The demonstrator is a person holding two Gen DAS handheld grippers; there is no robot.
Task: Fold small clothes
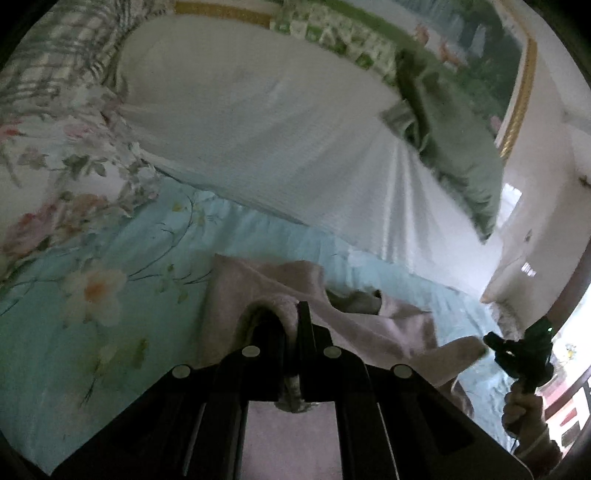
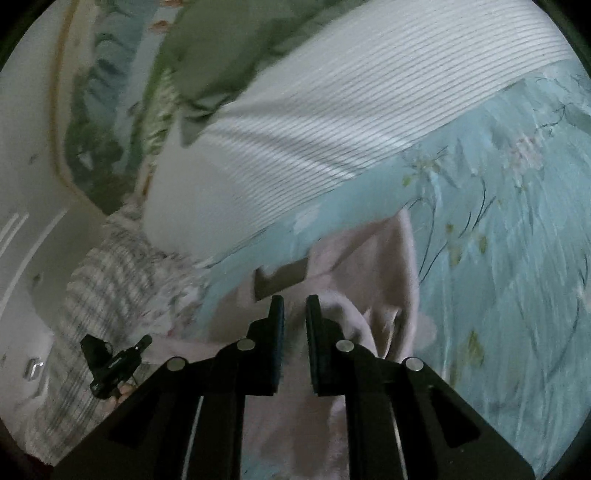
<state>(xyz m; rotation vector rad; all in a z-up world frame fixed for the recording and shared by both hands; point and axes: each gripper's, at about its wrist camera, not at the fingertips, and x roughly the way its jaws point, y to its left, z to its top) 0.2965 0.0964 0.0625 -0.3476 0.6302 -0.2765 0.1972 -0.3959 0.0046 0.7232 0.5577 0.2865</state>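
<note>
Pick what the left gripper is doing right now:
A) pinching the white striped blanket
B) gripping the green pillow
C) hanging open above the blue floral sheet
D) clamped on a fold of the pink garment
D: the left gripper has pink garment fabric pinched between its closed fingers.

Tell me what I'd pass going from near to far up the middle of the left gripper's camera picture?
Left gripper, fingers shut on the pink garment → light blue floral bedsheet → white ribbed pillow → green checked cloth at the top.
</note>
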